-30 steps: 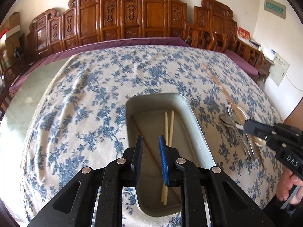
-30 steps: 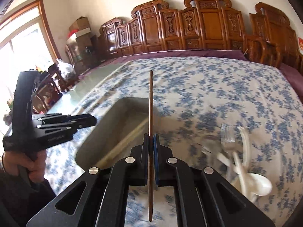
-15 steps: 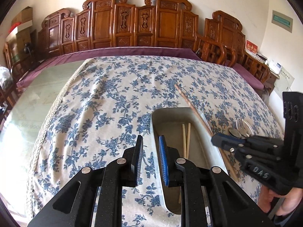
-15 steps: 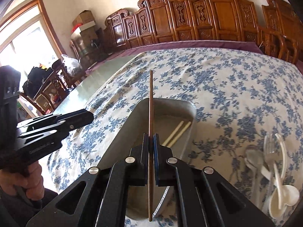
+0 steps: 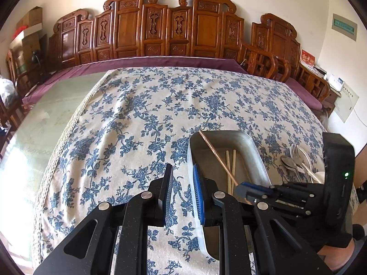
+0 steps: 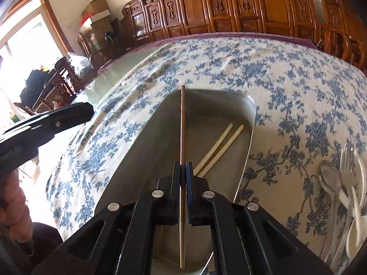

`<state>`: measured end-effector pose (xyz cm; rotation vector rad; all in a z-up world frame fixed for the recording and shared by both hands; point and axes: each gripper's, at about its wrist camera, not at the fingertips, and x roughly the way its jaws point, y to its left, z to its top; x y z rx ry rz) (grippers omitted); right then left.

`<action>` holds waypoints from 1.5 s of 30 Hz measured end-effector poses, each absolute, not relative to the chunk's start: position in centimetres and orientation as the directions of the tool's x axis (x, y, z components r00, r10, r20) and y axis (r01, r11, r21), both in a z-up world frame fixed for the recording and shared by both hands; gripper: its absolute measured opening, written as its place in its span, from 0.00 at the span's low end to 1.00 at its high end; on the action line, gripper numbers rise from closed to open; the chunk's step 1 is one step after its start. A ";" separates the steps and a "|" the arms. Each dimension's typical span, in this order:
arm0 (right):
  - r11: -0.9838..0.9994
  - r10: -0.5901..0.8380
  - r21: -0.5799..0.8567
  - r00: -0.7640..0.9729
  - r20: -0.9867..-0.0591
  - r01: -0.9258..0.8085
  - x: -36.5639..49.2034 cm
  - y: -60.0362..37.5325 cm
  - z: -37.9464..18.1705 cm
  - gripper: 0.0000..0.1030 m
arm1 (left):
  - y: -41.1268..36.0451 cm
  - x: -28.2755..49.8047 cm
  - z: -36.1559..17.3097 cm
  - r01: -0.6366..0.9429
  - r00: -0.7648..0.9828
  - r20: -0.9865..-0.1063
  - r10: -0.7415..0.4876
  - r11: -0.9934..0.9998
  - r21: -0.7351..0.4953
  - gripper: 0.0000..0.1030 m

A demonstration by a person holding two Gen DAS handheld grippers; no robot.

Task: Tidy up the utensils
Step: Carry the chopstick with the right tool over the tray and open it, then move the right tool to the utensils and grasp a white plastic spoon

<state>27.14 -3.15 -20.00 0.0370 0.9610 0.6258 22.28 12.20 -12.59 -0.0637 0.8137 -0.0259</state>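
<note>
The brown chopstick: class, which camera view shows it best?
The right wrist view: the brown chopstick runs full length down the centre, clamped in the right gripper over the metal tray. The left wrist view shows only its slanted front part.

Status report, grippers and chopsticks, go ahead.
Right gripper shut on brown chopstick, over metal tray. Left gripper empty, slightly open. Two pale chopsticks in tray. Nothing blocking.

Both wrist views angled down, close, sharing tray [image 5: 257, 146].
</note>
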 end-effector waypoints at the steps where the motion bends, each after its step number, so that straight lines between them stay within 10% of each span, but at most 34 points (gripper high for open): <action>1: 0.826 0.508 0.294 0.410 -0.758 -0.480 27.0 -3.1 -20.2 0.06 | 12.2 22.3 -12.6 -0.003 0.686 -0.727 -0.046 0.998 -0.067 0.16; 24: 0.850 0.462 0.171 0.550 -0.696 -0.498 25.1 -12.3 -15.6 0.08 | 7.5 23.1 -12.8 0.072 0.680 -0.725 -0.110 0.994 -0.083 0.17; 36: 0.934 0.293 0.078 0.624 -0.724 -0.348 24.4 -24.8 -15.7 0.08 | 3.2 23.1 -13.1 0.143 0.677 -0.720 -0.154 0.987 -0.077 0.54; 45: 0.956 0.245 0.077 0.626 -0.740 -0.283 25.4 -28.1 -17.6 0.14 | 0.8 22.8 -13.9 0.172 0.673 -0.719 -0.174 0.982 -0.077 0.54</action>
